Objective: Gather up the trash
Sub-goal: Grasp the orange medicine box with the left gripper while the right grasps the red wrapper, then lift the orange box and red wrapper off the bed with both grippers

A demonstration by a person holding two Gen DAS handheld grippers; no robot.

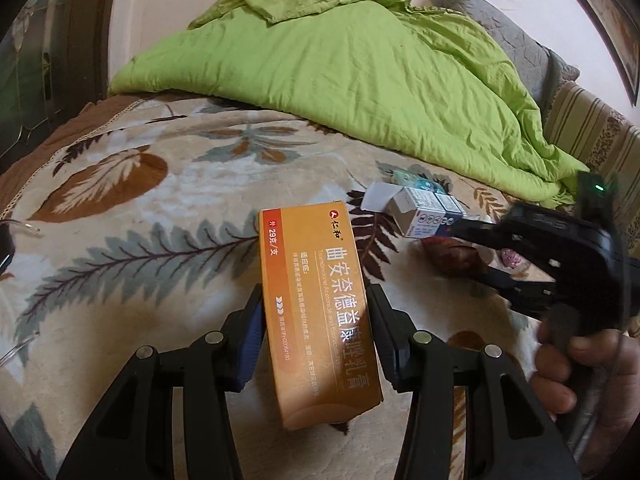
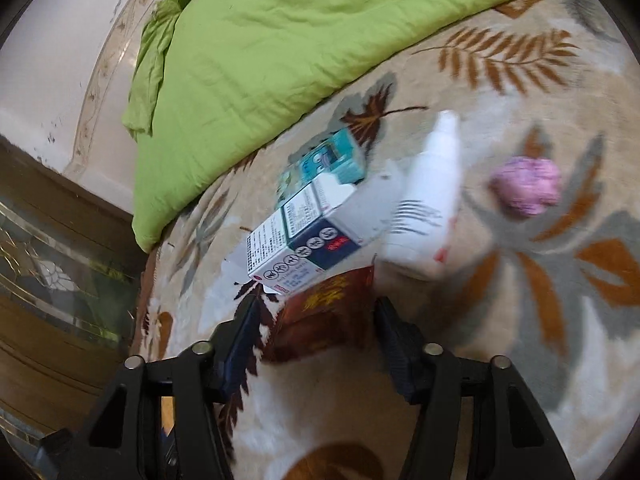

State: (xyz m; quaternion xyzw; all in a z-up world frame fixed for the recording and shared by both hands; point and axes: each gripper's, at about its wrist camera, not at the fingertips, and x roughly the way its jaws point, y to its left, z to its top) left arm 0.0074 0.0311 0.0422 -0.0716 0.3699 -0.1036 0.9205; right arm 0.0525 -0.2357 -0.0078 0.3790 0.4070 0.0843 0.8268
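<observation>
The left gripper (image 1: 316, 312) clamps the orange box (image 1: 316, 304), while the right gripper (image 2: 316, 320), spread wide, straddles a brown wrapper (image 2: 326, 316); other boxes remain mid-bed.

A bed fills most of both views. It is covered with a cream plush blanket (image 1: 160, 216) that has a pattern of brown and grey-blue leaves. On the far part lies a crumpled bright green quilt (image 1: 340, 68). Behind the bed the wall (image 1: 168, 4) is pale and glossy. At the left stands dark brown wooden furniture (image 2: 60, 320) with a decorated glass panel. A striped cushion (image 1: 588, 132) lies at the right edge
</observation>
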